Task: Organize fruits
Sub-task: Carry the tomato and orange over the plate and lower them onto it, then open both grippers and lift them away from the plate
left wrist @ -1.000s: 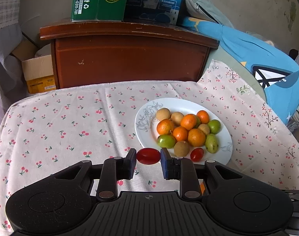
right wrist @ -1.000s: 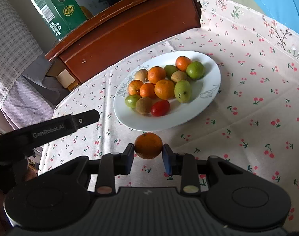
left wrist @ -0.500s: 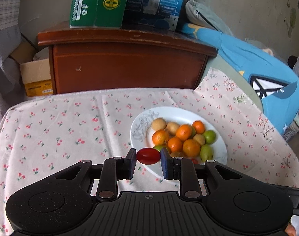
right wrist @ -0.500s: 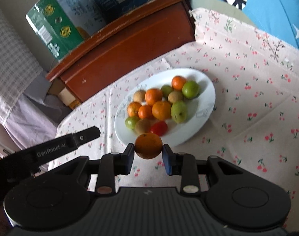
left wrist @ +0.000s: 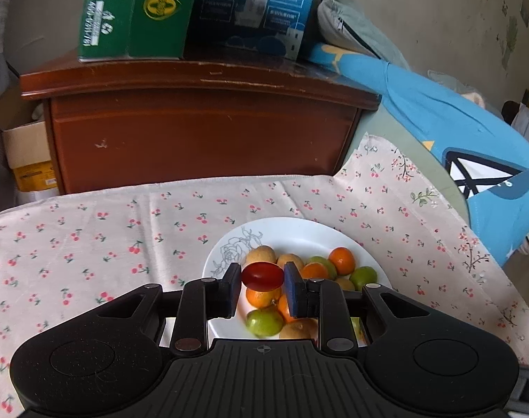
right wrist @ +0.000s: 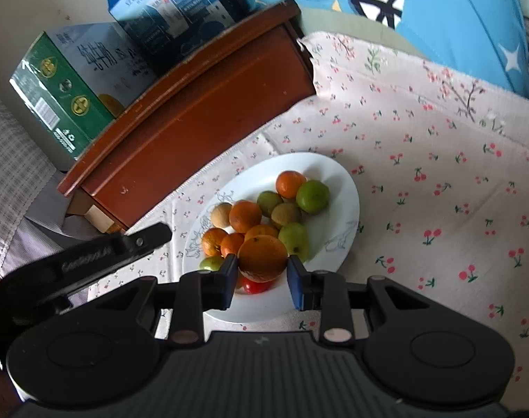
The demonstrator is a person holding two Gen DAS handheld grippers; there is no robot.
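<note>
Left gripper (left wrist: 262,287), clamped on the red tomato (left wrist: 263,276), now sits above the white plate (left wrist: 299,233) rather than short of its near rim. Right gripper (right wrist: 262,271), clamped on the orange (right wrist: 262,258), likewise advances from over the cloth to over the plate's fruit pile. Both views ride higher and tilt down.

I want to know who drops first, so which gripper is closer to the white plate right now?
Cannot tell. The left gripper holds its red tomato over the white plate; the right gripper holds its orange over the plate's near part.
</note>
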